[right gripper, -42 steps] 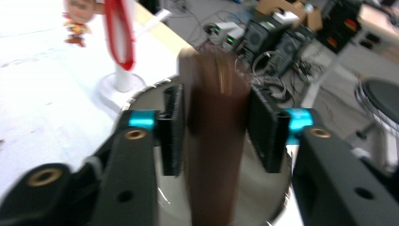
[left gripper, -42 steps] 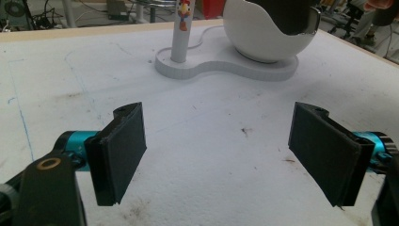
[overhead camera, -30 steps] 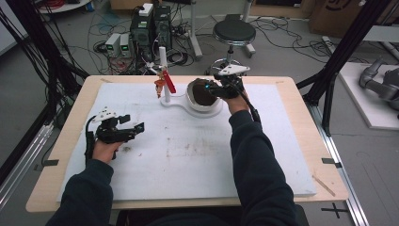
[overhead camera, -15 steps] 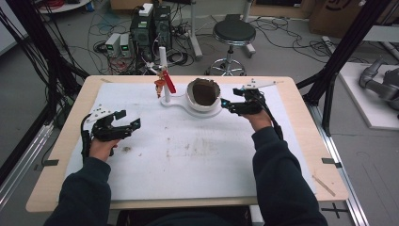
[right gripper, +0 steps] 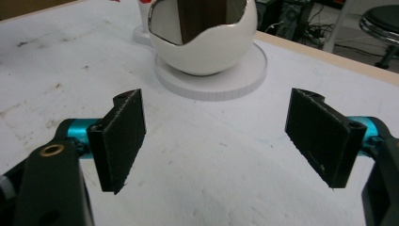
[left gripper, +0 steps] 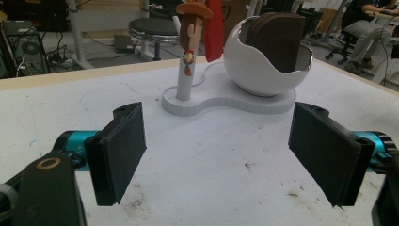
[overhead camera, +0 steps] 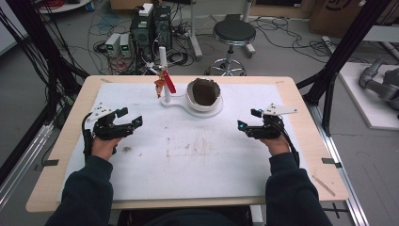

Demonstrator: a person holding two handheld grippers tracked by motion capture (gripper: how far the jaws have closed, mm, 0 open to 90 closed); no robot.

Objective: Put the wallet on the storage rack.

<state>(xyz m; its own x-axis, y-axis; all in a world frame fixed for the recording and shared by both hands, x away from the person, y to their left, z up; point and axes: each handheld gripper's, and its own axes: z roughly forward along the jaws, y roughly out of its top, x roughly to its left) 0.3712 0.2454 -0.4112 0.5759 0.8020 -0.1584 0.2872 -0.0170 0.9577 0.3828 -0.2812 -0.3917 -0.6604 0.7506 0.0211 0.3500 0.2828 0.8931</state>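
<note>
A white eggshell-shaped bowl [overhead camera: 203, 94] holding a dark brown object [overhead camera: 203, 89] stands on a white base [overhead camera: 181, 102] at the back middle of the table. A cowboy figure with a red part [overhead camera: 163, 83] stands on a post on the same base. My left gripper [overhead camera: 133, 119] rests open at the table's left, nothing between its jaws. My right gripper [overhead camera: 245, 121] sits open at the right, also holding nothing. The bowl [left gripper: 266, 56] and figure [left gripper: 190, 42] lie ahead in the left gripper view. In the right gripper view the bowl [right gripper: 203, 40] stands straight ahead.
A white mat [overhead camera: 197, 155] with brown smudges covers the wooden table [overhead camera: 61, 155]. Beyond the table's far edge are a stool [overhead camera: 234, 33], electronics boxes [overhead camera: 150, 28] and cables on the floor. Black frame posts [overhead camera: 336, 56] stand at the right.
My right gripper has let go of the dark object in the bowl and drawn back to the right and toward the person. My left gripper stayed at the left, shifting slightly.
</note>
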